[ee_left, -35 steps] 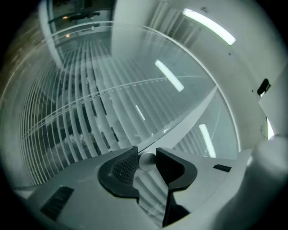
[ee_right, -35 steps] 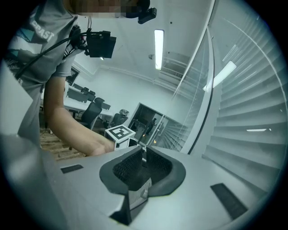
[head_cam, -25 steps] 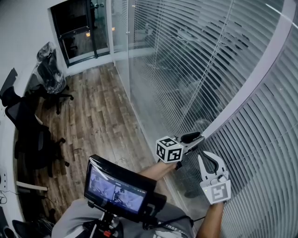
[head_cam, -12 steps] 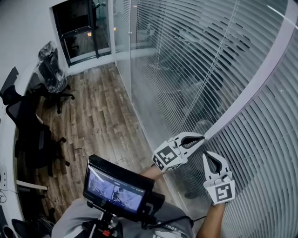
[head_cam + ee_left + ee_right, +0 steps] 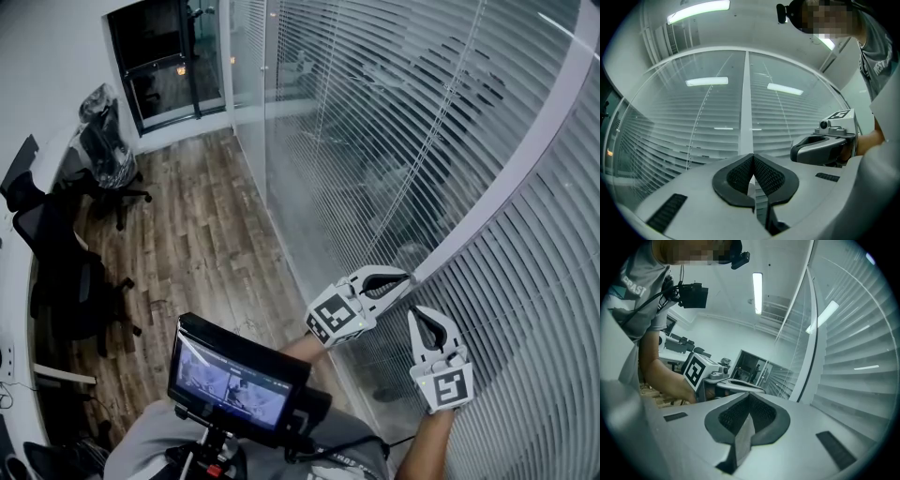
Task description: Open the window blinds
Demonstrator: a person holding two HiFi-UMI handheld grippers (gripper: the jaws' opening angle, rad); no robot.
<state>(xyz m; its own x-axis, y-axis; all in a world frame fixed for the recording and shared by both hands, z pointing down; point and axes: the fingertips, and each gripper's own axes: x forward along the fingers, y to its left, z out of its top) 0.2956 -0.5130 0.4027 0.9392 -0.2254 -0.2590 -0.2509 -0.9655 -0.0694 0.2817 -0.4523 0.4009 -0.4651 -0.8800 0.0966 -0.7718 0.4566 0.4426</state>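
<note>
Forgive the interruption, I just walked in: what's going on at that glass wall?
A person is working the window blinds with two hand-held grippers. The left gripper is shut on the flat white strip hanging before the slats; the right gripper is shut on it lower down. The slats are down across the pane.

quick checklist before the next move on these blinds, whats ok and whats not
1. Left hand-held gripper shut: ok, jaws together.
2. Something pinched in it: cannot tell; the white frame strip stands right behind the jaws.
3. Right hand-held gripper shut: ok, jaws together.
4. Thin cord gripped: not ok, it hangs apart from the left jaws.
5. Blinds open: not ok, slats lowered.
6. Grippers apart from each other: ok.
</note>
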